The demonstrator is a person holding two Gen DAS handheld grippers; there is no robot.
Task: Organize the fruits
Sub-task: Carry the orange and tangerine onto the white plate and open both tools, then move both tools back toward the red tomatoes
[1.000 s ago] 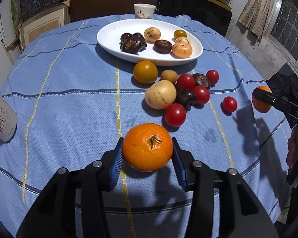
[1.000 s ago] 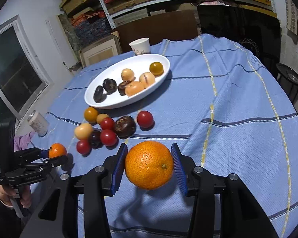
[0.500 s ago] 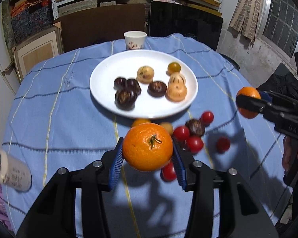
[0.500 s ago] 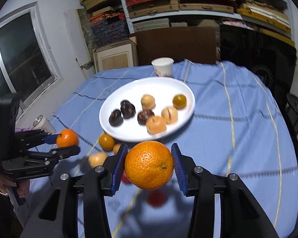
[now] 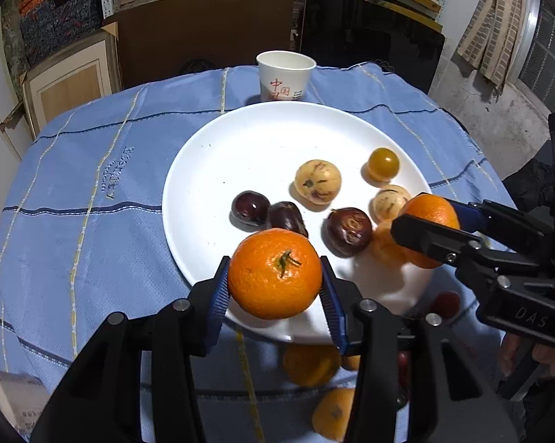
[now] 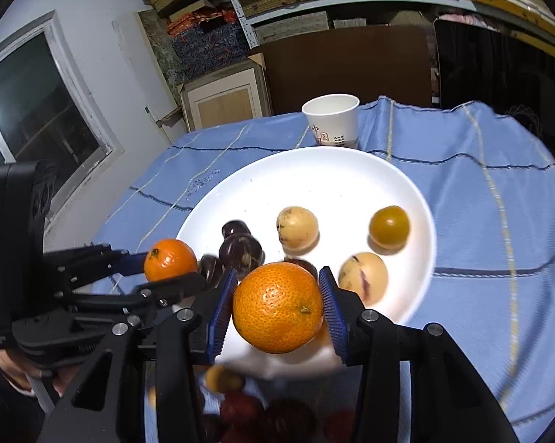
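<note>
Left wrist view: my left gripper [image 5: 275, 288] pinches a tangerine [image 5: 274, 273] above the plate [image 5: 240, 147]; my right gripper [image 6: 277, 310] clamps an orange [image 6: 277, 307], both poised over bare spots for release.

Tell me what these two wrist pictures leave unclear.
- Loose fruits near the round white plate: blurred and hidden behind each hand-held gripper, both views.
- Dark fruit: mostly behind the right orange, right view.
- Paper cup print: too small.

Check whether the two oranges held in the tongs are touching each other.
Apart. The left wrist view shows plate and dark fruit between the left orange and right orange.
</note>
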